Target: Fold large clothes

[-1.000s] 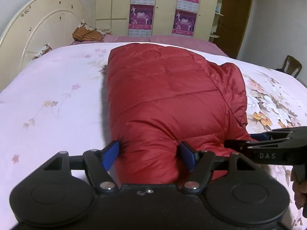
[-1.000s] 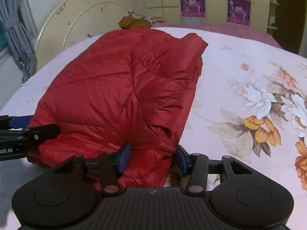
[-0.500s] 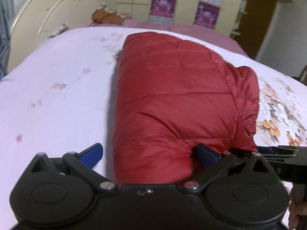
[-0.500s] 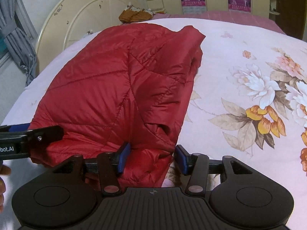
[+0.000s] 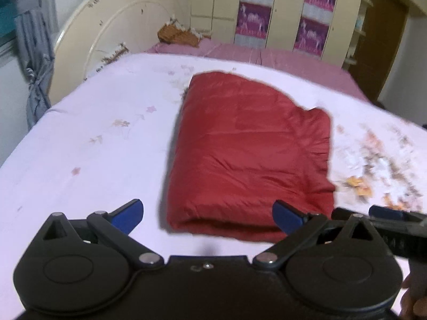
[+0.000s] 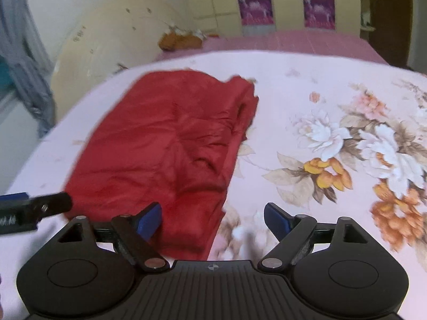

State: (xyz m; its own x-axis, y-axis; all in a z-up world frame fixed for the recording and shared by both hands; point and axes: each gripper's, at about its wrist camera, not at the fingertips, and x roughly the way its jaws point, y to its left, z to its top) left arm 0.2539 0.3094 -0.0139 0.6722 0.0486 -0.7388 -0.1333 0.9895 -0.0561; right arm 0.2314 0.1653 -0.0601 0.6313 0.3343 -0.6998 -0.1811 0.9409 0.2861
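A bed [image 5: 80,144] fills both views, covered by a pale pink sheet [image 6: 293,85] printed with small blossoms on one side and large white and orange flowers [image 6: 347,154] on the other. At its far end stands a rounded cream headboard [image 5: 117,18], with a darker pink cover [image 5: 267,56] across the top of the mattress. Behind the bed is a cream wardrobe [image 5: 283,5] with purple pictures on its doors, a brown door [image 5: 384,40] to its right, and a grey-blue curtain [image 5: 32,53] tied back at the left.

A red quilted puffer jacket [image 5: 248,154] lies folded into a thick, roughly rectangular bundle near the middle of the bed, its folded edge turned towards the cameras. It rests flat on the sheet.

The left tool [image 5: 208,213] hangs above the near edge of the jacket with its blue pads [image 5: 128,213] spread very wide; its jaws have just been opening, and they hold nothing, with the jacket lying below and beyond them. The right tool [image 6: 213,218] has also just been opening its jaws; its pads stand well apart over the jacket's near right corner and the sheet, pressing on nothing. Each tool shows at the edge of the other's view.

An orange-brown fringed cloth [image 5: 176,34] sits by the headboard. Part of a hand [image 5: 413,301] shows at the lower right of the left view. Both pictures are somewhat blurred.
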